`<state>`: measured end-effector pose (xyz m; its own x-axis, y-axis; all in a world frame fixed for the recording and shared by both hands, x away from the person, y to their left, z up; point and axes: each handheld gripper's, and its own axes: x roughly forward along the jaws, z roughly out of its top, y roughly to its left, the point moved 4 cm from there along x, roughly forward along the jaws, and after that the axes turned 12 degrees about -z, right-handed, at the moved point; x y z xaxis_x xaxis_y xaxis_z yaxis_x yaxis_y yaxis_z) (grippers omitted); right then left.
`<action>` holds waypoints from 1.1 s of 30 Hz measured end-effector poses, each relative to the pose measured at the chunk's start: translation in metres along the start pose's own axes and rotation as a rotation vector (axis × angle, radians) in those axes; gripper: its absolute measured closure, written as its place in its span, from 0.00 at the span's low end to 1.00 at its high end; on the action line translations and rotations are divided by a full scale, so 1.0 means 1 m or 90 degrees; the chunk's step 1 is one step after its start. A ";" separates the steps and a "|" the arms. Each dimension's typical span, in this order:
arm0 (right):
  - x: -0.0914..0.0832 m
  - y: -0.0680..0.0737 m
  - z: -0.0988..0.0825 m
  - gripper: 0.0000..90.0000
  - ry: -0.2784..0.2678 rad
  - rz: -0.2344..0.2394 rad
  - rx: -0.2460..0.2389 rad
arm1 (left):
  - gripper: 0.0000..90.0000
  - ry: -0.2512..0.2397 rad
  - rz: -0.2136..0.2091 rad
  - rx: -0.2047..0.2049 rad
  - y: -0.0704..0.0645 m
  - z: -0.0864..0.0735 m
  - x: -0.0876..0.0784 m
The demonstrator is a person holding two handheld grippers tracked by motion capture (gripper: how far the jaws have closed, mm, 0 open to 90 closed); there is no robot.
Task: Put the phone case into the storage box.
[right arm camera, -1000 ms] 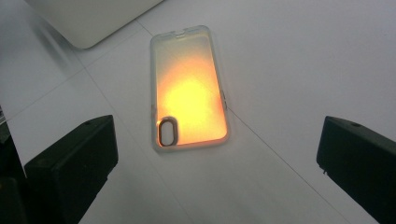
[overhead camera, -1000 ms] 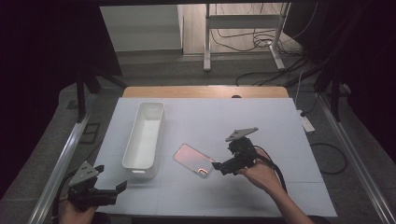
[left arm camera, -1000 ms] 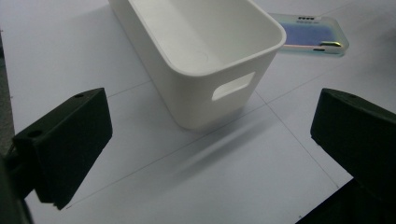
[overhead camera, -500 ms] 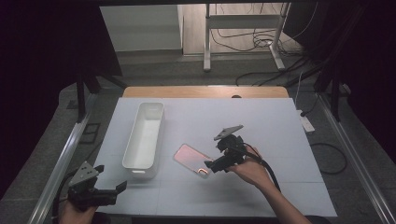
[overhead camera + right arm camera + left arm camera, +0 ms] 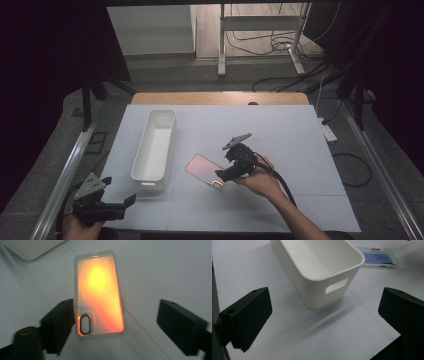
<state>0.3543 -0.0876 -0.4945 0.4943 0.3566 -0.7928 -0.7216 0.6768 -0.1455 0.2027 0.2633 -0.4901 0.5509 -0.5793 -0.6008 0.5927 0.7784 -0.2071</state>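
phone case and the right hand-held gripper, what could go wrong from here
The phone case lies flat and thin on the table, so the closing jaws of the right hand-held gripper may push it sideways instead of gripping. One jaw already sits at its edge, the other stands apart, so it may twist.

White table (image 5: 300, 150): bin (image 5: 154, 145), phone case (image 5: 205, 169)

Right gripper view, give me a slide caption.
Right tool open astride an iridescent phone case lying flat on the white table.
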 end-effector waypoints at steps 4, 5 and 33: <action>0.001 0.002 0.001 0.44 -0.001 0.008 -0.010 | 0.00 0.000 0.000 0.000 0.000 0.000 0.000; 0.002 0.003 0.001 0.47 0.000 0.012 -0.016 | 0.00 0.001 0.000 0.001 0.000 0.000 0.000; 0.031 0.011 -0.021 0.99 0.054 0.053 -0.040 | 0.00 0.007 0.003 0.006 -0.001 0.000 0.001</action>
<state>0.3515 -0.0820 -0.5331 0.3907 0.3524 -0.8504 -0.7885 0.6049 -0.1116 0.2026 0.2622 -0.4903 0.5472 -0.5731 -0.6100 0.5957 0.7786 -0.1973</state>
